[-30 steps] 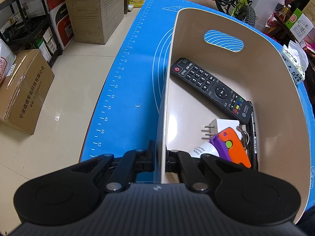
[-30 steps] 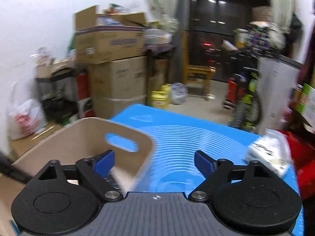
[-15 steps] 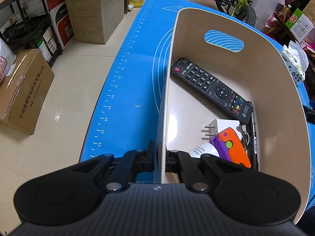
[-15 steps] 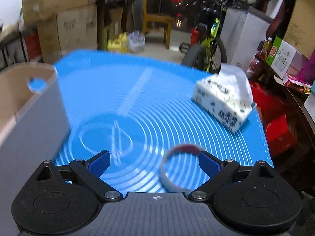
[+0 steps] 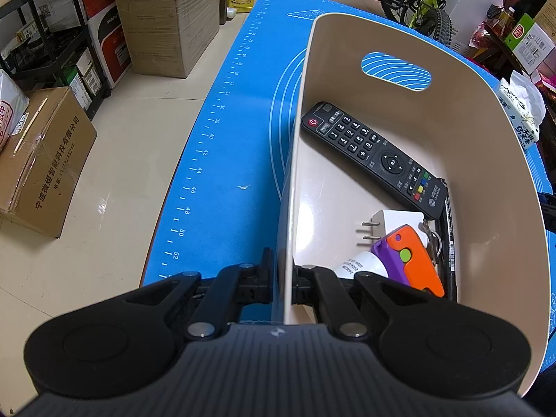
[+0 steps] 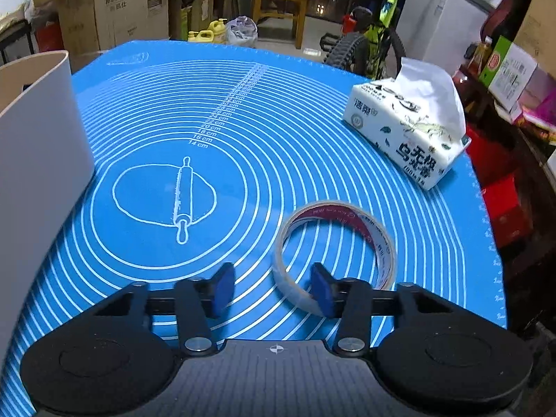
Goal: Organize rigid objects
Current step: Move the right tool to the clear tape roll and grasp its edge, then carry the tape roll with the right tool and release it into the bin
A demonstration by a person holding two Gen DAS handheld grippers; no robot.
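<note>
Tape roll (image 6: 335, 243): lying flat on the blue mat (image 6: 243, 111), lower right of centre in the right wrist view; its near-left rim sits between the blue pads.
Right hand-held gripper (image 6: 274, 288): jaws closing, astride the roll's near rim; the right pad stands inside the ring, the left pad outside it and apart from it; not yet gripping.
Tissue pack (image 6: 410, 128): upper right, well apart from the roll.
Bin (image 5: 486, 160): beige, at the left edge in the right wrist view, nothing between it and the roll.
Left hand-held gripper (image 5: 282, 279): clenched on the bin's near wall.
Bin contents: remote control (image 5: 375, 158), white plug (image 5: 392, 224), orange-and-purple toy (image 5: 410, 260).
Counter surroundings: cardboard boxes (image 5: 166, 17), bicycle (image 6: 371, 38).
</note>
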